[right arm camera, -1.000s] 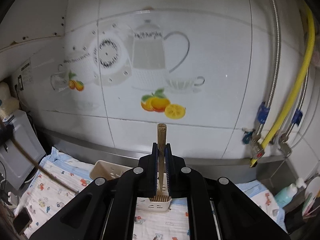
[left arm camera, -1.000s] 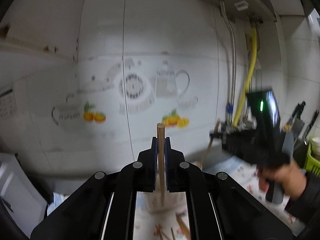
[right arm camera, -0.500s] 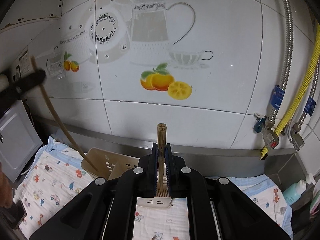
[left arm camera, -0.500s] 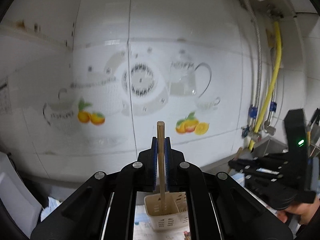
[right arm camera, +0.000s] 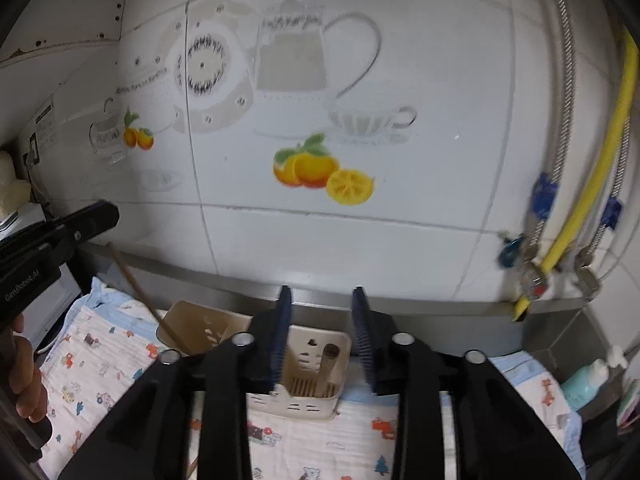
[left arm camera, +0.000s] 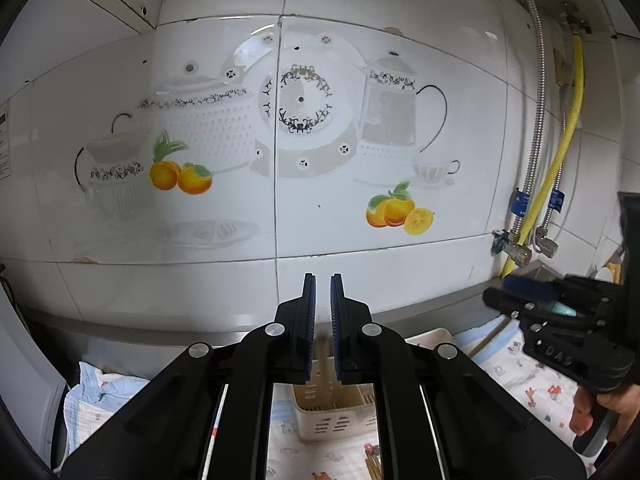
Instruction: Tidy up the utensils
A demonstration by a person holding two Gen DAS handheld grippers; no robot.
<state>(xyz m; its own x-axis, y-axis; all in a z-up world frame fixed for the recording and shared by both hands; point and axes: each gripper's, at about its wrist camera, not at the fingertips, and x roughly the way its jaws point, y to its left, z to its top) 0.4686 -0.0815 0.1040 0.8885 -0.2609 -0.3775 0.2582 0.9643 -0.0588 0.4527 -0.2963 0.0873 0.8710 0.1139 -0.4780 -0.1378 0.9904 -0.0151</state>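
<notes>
A white tiled wall (left arm camera: 460, 60) printed with teapots and oranges fills the back of the kitchen. A yellow hose (right arm camera: 600, 168) and braided metal pipes run down its right side. Below it, a cloth (right arm camera: 100, 360) patterned with small cartoon figures covers the counter.

The person holds the left gripper (left arm camera: 322, 276) over the left part of the cloth. Its jaws are pressed almost together with only a thin slit between the blue pads, and nothing shows between them. The right gripper (right arm camera: 321, 290) hangs to its right, gripped by a hand (left arm camera: 600, 412), and its jaws are opening with the pads spread clear of everything.

Two plastic utensil holders stand on the cloth near the wall. The tan holder (right arm camera: 200, 328) sits under the left gripper, and a long chopstick (right arm camera: 140, 292) leans out of it, with its top end just below the gripper's tip and apart from it. The cream holder (right arm camera: 320, 340) sits just beside it, under the right gripper. A short brown chopstick (right arm camera: 329, 360) stands upright inside it, below the gap between the spread jaws and touching neither pad.

A few loose chopsticks (left arm camera: 374, 464) lie on the cloth in front of the holders.
</notes>
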